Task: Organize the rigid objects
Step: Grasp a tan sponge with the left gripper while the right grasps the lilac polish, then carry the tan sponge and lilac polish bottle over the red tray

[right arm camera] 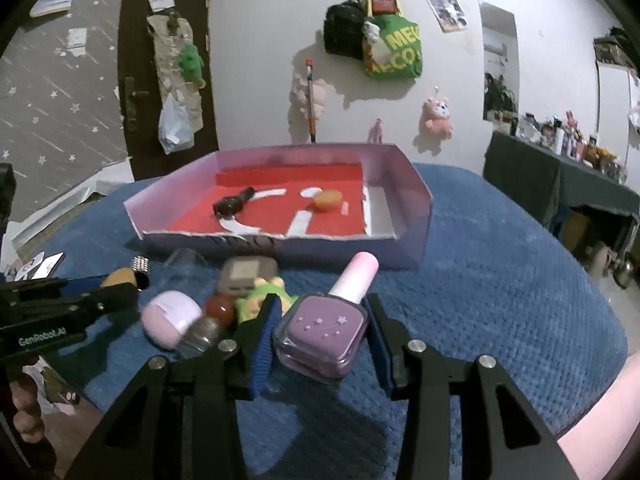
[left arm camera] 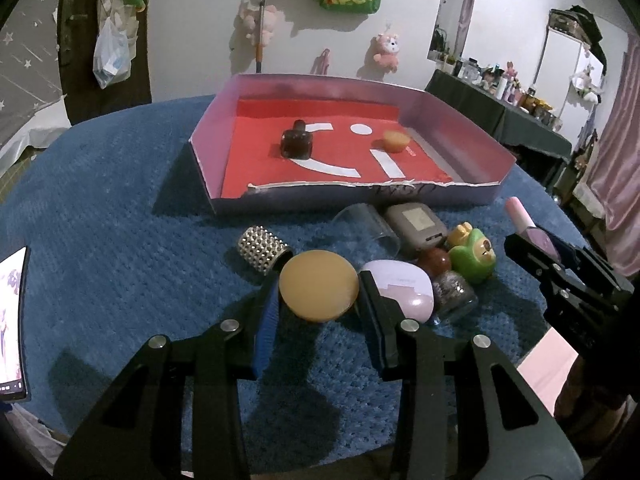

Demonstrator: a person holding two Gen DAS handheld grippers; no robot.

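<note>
Tongs are seen in both views, one pair in each hand. The left tongs are closed on a round tan lid, which is pressed between the two pads and held just above the blue cloth that covers the table. The right tongs are closed on a purple nail polish bottle with a pink cap; the bottle is gripped at its square body and is tilted, with the cap pointing away toward the box.

Behind the tongs, a flat box with pale purple walls and a red floor is placed on the cloth. Inside it, a small dark bottle is lying at the left part and a small tan cap at the right part, well apart from each other.

Between the box and the tongs, a group of small things is gathered close together: a studded silver tube, a clear glass lying on its side, a grey case, a green frog figure, a brown ball, a pale lilac case and a glitter bottle. The lilac case is just beside the right finger of the left tongs.

A phone is seen at the left edge of the table.
</note>
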